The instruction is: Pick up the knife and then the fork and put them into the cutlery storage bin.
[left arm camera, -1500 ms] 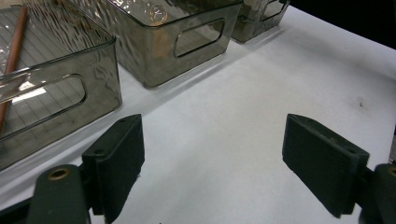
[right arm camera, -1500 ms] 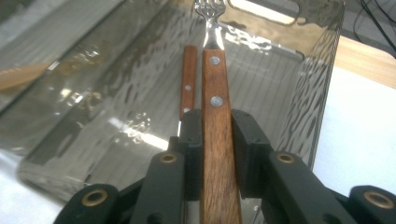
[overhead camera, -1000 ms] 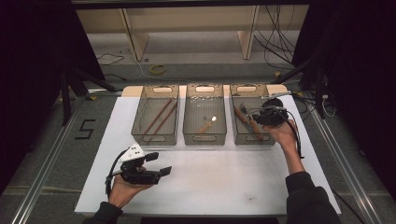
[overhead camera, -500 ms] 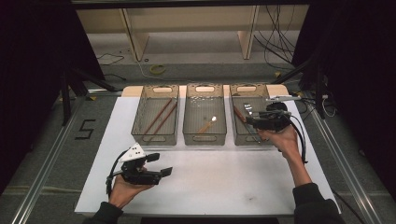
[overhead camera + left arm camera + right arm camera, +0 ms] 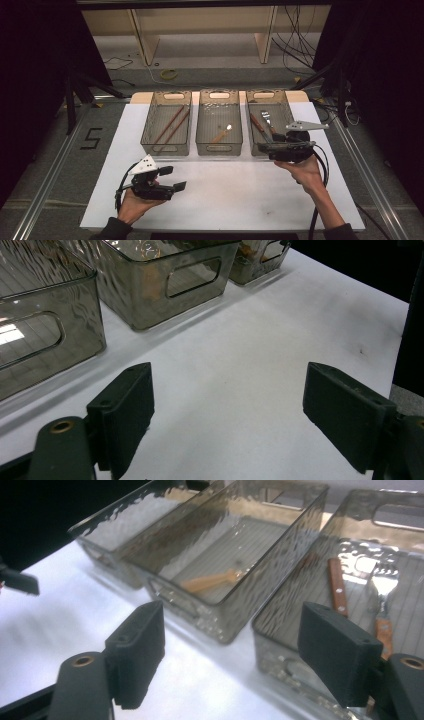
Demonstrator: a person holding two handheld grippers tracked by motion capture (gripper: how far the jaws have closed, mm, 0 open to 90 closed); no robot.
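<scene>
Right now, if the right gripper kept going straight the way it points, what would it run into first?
Probably the near wall of the middle bin, which lies ahead between the open right gripper's fingers. The right bin sits close alongside; depth is unclear.

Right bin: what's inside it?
The right bin holds a knife with a wooden handle and a fork with a wooden handle. The right claw hangs over its near end, hiding that part.
</scene>
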